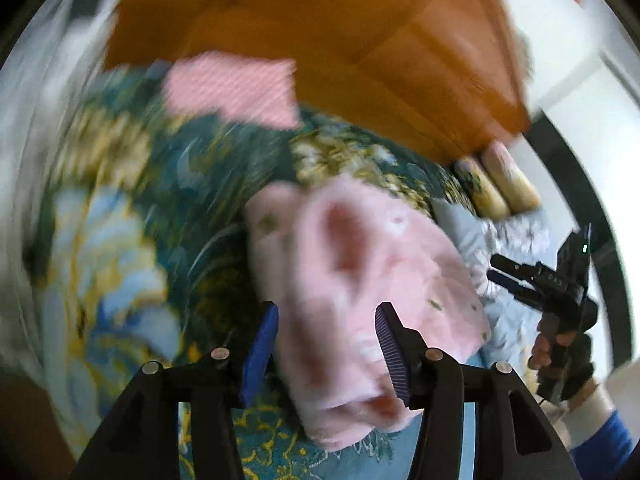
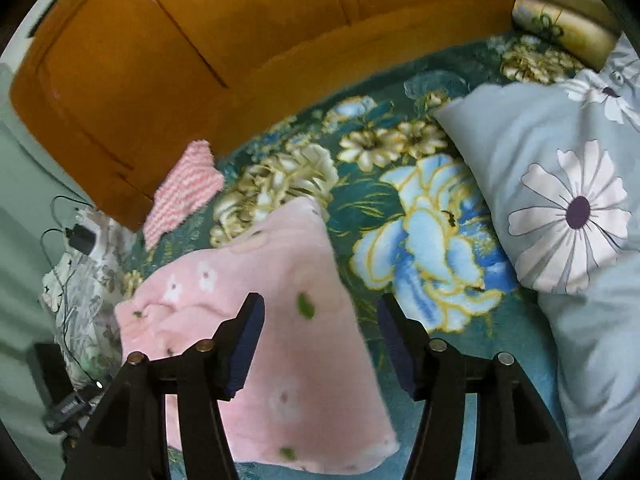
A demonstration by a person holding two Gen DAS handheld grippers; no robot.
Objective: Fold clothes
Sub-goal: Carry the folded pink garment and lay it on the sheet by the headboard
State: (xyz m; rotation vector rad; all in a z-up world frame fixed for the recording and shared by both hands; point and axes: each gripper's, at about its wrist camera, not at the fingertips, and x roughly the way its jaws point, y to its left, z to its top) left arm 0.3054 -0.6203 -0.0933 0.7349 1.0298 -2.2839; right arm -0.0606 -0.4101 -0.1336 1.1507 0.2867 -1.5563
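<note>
A pink fleece garment (image 1: 360,280) with small flowers lies folded on the teal floral bedspread (image 1: 120,208). In the blurred left wrist view my left gripper (image 1: 326,344) hovers over its near end, jaws open, pads off the cloth. In the right wrist view the same garment (image 2: 280,320) lies flat under the left finger of my right gripper (image 2: 322,340), which is open and holds nothing. The right gripper (image 1: 493,268) also shows at the right of the left wrist view, held by a gloved hand (image 1: 560,356).
A folded pink-and-white striped knit (image 2: 184,192) lies against the wooden headboard (image 2: 200,60). Grey flowered pillows (image 2: 560,184) fill the right side, with two rolled cushions (image 2: 560,28) behind them. Cables and a charger (image 2: 80,240) lie off the bed's left edge.
</note>
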